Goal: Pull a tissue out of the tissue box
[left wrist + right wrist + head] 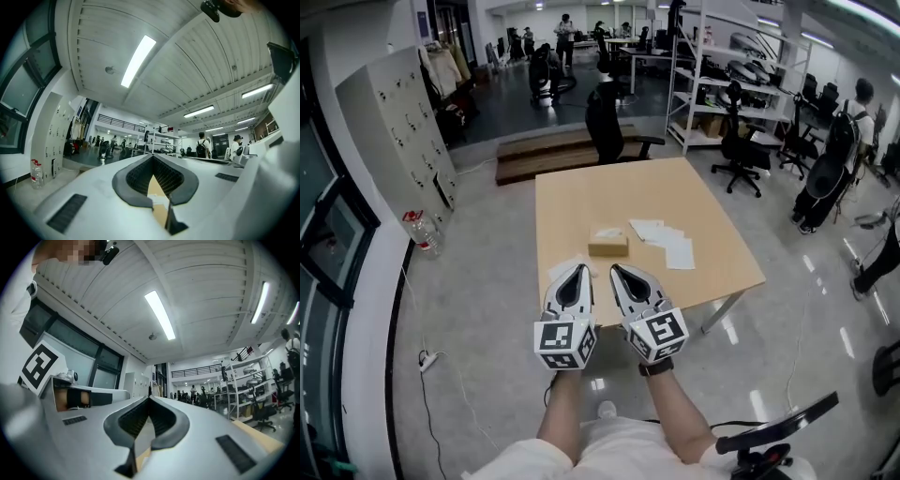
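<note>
The tan tissue box [607,245] sits mid-table with a white tissue poking from its top. Several loose white tissues [666,242] lie spread to its right. Both grippers hover side by side over the table's near edge, short of the box and pointing toward it. My left gripper [578,269] has its jaws closed tip to tip with nothing between them; in the left gripper view [153,157] only tan surface shows through the gap behind the tips. My right gripper [617,269] is likewise shut and empty, and its tips meet in the right gripper view [149,399].
The light wooden table [581,202] stands on a grey floor. A white sheet [557,273] lies under the left gripper's tip. A black office chair [607,127] stands at the far edge. Lockers [403,131] and a water bottle [422,232] are to the left, shelving [722,84] far right.
</note>
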A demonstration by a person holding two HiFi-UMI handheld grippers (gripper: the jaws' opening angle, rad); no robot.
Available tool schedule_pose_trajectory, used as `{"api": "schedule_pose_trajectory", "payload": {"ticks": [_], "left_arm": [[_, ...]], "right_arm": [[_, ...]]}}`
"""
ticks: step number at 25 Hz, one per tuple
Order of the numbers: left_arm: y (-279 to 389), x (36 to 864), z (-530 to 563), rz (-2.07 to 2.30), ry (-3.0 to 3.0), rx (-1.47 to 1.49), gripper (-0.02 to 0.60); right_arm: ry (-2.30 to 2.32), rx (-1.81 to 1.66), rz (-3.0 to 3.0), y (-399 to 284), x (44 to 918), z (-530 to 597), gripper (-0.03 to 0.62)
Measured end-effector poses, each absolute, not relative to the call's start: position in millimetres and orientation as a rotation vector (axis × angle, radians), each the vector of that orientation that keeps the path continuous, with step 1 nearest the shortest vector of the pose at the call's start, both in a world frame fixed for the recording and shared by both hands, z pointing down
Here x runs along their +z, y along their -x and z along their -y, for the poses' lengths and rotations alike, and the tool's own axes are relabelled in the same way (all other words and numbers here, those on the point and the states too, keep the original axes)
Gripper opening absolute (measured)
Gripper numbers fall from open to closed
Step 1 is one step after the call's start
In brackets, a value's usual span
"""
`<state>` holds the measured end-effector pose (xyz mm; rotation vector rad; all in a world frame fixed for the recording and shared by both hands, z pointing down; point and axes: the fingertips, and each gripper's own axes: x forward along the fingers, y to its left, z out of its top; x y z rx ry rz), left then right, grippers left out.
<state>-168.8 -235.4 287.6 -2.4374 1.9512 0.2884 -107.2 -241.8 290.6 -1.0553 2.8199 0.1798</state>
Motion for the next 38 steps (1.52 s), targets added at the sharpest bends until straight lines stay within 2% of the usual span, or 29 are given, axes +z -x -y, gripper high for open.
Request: {"api": "schedule_pose_trajectory", "payload": {"ticks": [15,27,38], "left_arm": [[189.3,350.7,372.8,-1.836,2.600,0.248,0.002],[215.7,435.7,519.2,-1.964,2.695,0.004,0.002],[206.8,526.6,601.7,-1.988,2.831,-0.177,0.002]], "right_arm": [[1.196,0.084,-2.848,122.5,349.9,388.2,0.004],[1.312,-0.180,-2.988,131.8,449.4,552.1,0.004],[1.300,-0.227,-3.190,145.0,527.7,625.2,0.005]]}}
